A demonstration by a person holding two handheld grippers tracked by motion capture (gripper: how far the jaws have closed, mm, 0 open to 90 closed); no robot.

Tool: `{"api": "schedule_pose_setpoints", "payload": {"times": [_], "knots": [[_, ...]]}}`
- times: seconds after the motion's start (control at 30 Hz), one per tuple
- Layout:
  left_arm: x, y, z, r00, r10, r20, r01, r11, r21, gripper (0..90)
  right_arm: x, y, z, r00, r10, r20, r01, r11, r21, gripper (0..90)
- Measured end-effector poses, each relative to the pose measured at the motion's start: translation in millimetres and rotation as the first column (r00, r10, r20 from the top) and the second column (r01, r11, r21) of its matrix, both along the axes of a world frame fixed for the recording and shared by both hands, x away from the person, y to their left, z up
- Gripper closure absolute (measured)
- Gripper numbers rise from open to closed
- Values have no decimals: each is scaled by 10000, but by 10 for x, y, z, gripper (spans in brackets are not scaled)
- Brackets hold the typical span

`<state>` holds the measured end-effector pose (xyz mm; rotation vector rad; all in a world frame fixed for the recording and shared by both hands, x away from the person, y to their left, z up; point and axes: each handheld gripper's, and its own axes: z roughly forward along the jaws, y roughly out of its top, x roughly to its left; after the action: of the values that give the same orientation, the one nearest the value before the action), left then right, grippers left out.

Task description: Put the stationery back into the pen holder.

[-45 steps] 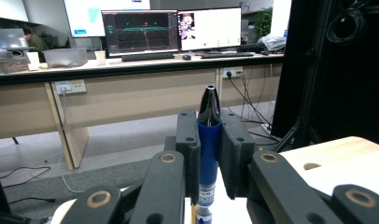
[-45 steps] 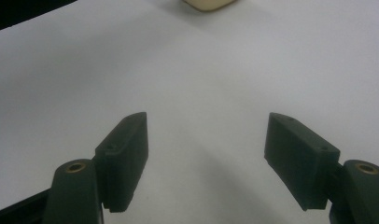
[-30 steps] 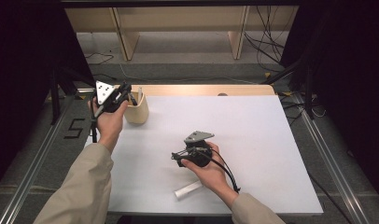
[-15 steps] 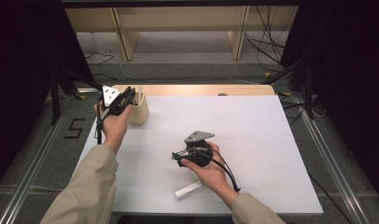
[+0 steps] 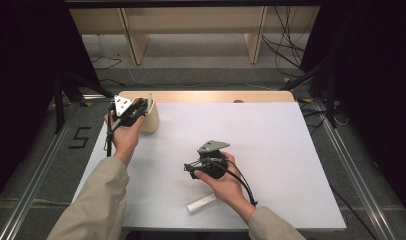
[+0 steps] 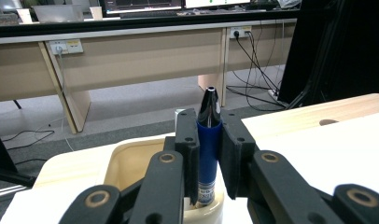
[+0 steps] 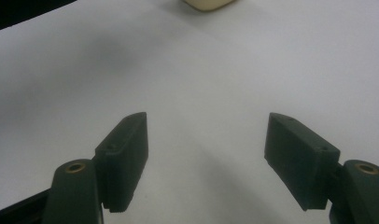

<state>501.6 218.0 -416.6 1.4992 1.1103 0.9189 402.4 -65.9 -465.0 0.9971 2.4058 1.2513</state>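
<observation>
Since the earlier frames, the blue pen (image 6: 209, 140), clamped upright in the left hand-held gripper (image 6: 209, 154), has been lowered into the cream cup (image 5: 150, 116), so release is judged imminent, while the right hand-held gripper (image 7: 206, 158) is held open.

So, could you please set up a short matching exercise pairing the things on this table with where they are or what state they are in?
Things:
1. blue pen
2. cream cup
3. white tube
4. right hand-held gripper

Places or states:
A. lying at the table's near edge
B. jaws open over bare white tabletop
C. clamped upright in the left hand-held gripper
D. standing at the table's far left corner

Pairs: 1-C, 2-D, 3-A, 4-B
</observation>
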Motion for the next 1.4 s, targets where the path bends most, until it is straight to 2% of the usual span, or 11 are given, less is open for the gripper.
{"api": "schedule_pose_setpoints", "payload": {"times": [0.2, 0.37, 0.47, 0.53, 0.63, 0.8, 1.0, 1.17, 1.4], "knots": [[-15, -24, -39, 9998, -88, -163, 89, 10000, 27, 753, 2, -5, 3, 10000, 6, 14, -6, 10000, 7, 309], [-51, -42, -26, 9998, -172, -109, 173, 9998, 22, 700, 5, -11, 3, 10000, -35, -1, 35, 10000, -9, 301], [-96, -52, 10, 9998, -154, -109, 154, 9999, -40, 640, 5, -17, 7, 10000, -54, -50, 54, 10000, -1, 300], [-147, -52, 36, 9999, -142, -74, 142, 9999, 20, 602, 4, -19, 10, 10000, -82, -31, 82, 10000, 15, 300], [-221, -51, 68, 9998, -179, -113, 177, 9997, -152, 522, 10, -28, 10, 10000, -78, -38, 78, 10000, -17, 298], [-350, -71, 99, 9991, -363, -235, 362, 9993, -79, 401, 16, -39, 11, 9999, -117, -50, 117, 9999, -54, 292], [-530, -119, 91, 9971, -697, -313, 702, 9974, 153, 320, 20, -47, 5, 9999, -113, -112, 111, 9999, -102, 287], [-703, -162, 45, 9913, -1180, -580, 1188, 9929, 111, 285, 19, -48, 1, 9999, -100, -129, 98, 9998, -143, 281], [-942, -256, -96, 9674, -2236, -1186, 2292, 9727, 363, 271, 26, -80, 0, 9998, -109, -149, 106, 9997, -226, 273]]}}
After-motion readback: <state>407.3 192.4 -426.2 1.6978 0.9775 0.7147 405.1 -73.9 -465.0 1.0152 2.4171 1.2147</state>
